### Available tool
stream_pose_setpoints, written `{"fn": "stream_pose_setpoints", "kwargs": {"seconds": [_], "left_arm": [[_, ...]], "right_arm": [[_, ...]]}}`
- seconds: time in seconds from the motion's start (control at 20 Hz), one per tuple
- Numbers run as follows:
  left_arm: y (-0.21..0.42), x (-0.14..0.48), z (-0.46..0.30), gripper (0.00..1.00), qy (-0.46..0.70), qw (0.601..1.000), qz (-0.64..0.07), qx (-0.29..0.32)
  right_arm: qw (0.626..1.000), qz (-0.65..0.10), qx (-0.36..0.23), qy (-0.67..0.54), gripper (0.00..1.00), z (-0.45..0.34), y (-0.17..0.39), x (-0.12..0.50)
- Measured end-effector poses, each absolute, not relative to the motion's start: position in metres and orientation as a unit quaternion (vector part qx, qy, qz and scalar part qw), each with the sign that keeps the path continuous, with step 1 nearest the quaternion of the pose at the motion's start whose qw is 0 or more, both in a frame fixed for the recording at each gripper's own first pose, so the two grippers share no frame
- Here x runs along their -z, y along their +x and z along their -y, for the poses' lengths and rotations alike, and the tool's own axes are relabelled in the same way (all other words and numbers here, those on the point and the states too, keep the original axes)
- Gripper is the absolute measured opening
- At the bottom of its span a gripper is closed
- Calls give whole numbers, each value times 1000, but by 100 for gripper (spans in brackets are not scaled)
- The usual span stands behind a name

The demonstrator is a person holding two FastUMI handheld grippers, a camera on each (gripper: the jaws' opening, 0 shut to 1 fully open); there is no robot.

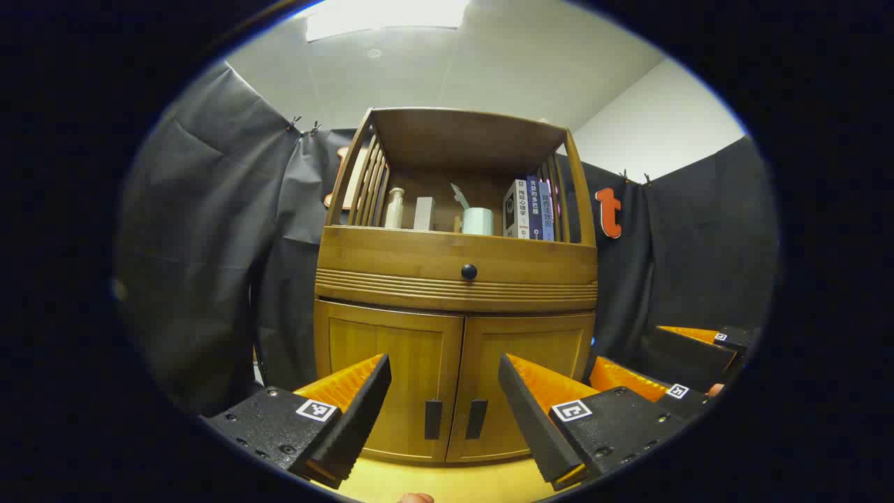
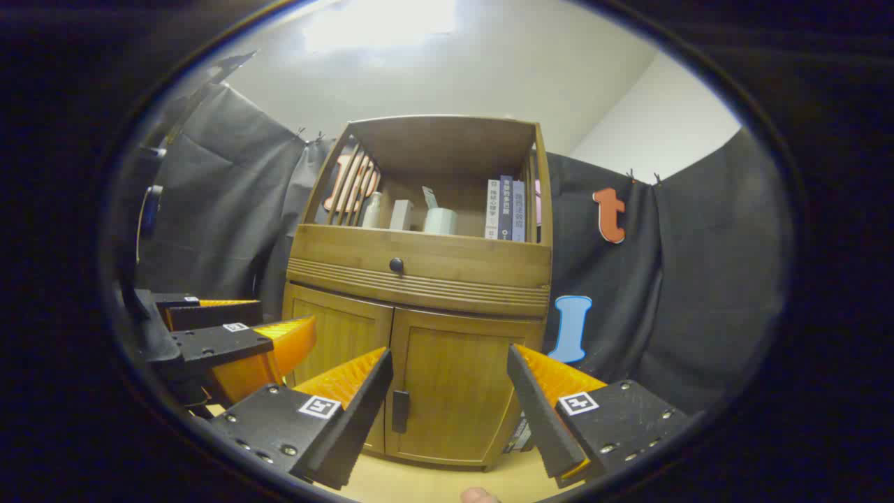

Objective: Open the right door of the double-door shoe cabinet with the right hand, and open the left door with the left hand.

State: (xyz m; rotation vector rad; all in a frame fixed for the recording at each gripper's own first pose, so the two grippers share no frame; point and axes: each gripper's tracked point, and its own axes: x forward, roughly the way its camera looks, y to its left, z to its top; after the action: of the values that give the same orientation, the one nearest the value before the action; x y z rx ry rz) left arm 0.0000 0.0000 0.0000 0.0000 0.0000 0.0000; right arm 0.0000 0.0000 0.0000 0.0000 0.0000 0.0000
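Shoe cabinet (image 1: pixel 457 307) stands ahead in the left gripper view, both doors closed; left gripper (image 1: pixel 445 395) gapes wide, framing both upright handles. In the right gripper view, right gripper (image 2: pixel 449 391), jaws apart, faces the right door's handle (image 2: pixel 399 411), near its left finger.

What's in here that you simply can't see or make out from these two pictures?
- Inside the cabinet: both doors, left door and right door, are closed and hide it.
- Left door's handle in the right gripper view: the right gripper's finger covers it; the right door's handle shows.
- Small items on the shelf, a bottle and a cup: too small to identify further.
- Cabinet base, left gripper view: partly behind the left gripper.
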Motion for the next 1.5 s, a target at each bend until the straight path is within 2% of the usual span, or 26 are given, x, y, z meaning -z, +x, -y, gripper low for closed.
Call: {"fn": "stream_pose_setpoints", "kwargs": {"seconds": [0.15,0.2,0.3,0.85,1.1,1.15,1.2,1.4,1.45,1.5], "left_arm": [[2,3,1,93,7,1000,-6,5],[2,3,-1,96,10,1000,-5,4],[3,4,-5,92,14,1000,-4,2],[-3,-3,-41,93,16,1000,-1,-26],[-11,-8,-72,92,26,998,4,-56],[-13,-8,-80,96,31,997,5,-64],[-15,-8,-87,92,37,997,4,-74],[-26,-10,-121,92,55,992,3,-114],[-28,-11,-129,92,59,991,3,-124],[-31,-12,-137,92,62,989,3,-134]], "right_arm": [[1000,3,-2,6,98,-8,0,0],[1000,1,-5,14,98,-10,2,1],[1000,-5,-8,28,98,-9,4,3],[998,-34,-15,50,96,-31,13,24],[995,-73,-30,56,96,-51,42,71],[994,-86,-33,57,96,-55,51,83],[993,-97,-36,58,96,-61,60,95],[986,-150,-39,60,98,-78,99,152],[984,-164,-38,62,87,-82,108,166],[981,-179,-38,66,84,-87,115,180]]}}
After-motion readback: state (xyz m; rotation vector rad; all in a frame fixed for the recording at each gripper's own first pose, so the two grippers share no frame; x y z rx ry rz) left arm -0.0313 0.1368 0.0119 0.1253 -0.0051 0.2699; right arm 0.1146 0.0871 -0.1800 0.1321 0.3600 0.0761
